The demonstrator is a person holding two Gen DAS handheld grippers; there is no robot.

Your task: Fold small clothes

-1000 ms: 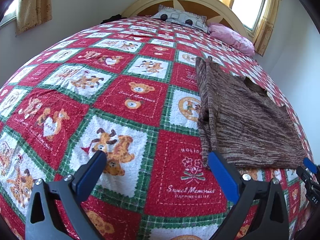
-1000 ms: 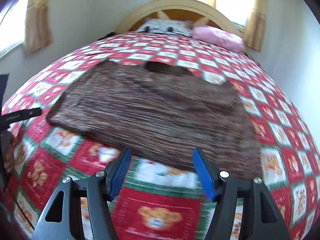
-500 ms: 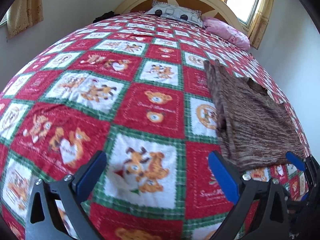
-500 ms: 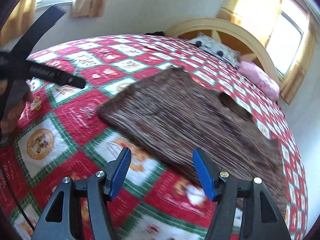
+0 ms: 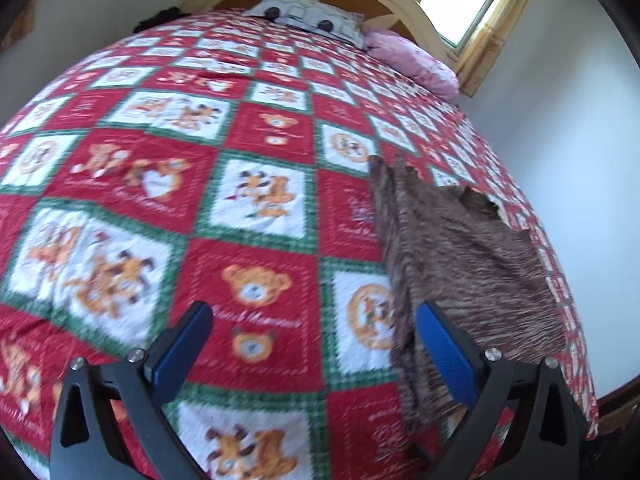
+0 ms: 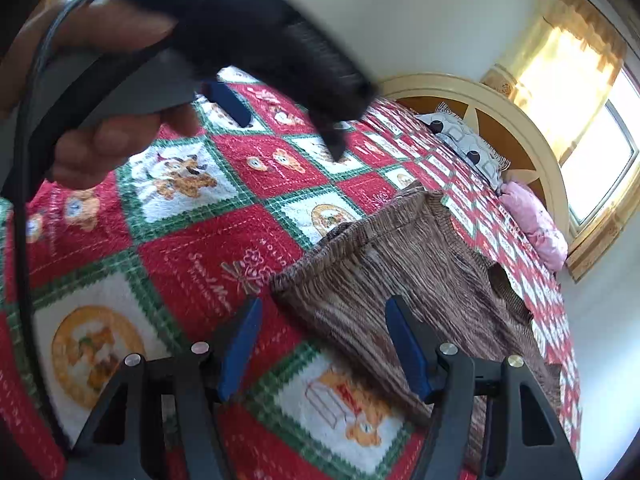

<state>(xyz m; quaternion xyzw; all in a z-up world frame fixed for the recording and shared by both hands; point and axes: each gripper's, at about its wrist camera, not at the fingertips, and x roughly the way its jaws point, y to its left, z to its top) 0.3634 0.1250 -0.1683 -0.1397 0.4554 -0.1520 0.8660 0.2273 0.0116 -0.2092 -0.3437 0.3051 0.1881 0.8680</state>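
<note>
A brown striped knit garment [image 5: 460,256] lies flat on the right side of the bed, its neck opening toward the right edge. My left gripper [image 5: 316,344] hangs open over the quilt, and its right finger [image 5: 444,352] overlaps the garment's left edge. My right gripper [image 6: 324,344] is open too, with nothing between its pads. The garment's [image 6: 400,264] near corner lies just beyond its fingertips. In the right wrist view the left gripper [image 6: 280,124] shows blurred at the upper left, held by a hand [image 6: 112,144].
A red, green and white teddy-bear quilt [image 5: 248,240] covers the bed. A patterned pillow [image 5: 312,20] and a pink pillow [image 5: 412,60] lie by the arched headboard [image 6: 516,120]. A white wall runs close along the bed's right edge. A black cable [image 6: 24,220] hangs at the left.
The right wrist view has rolled and swung left, and the left gripper and hand now fill its upper left. The left gripper has moved across the quilt, closer to the garment's left edge.
</note>
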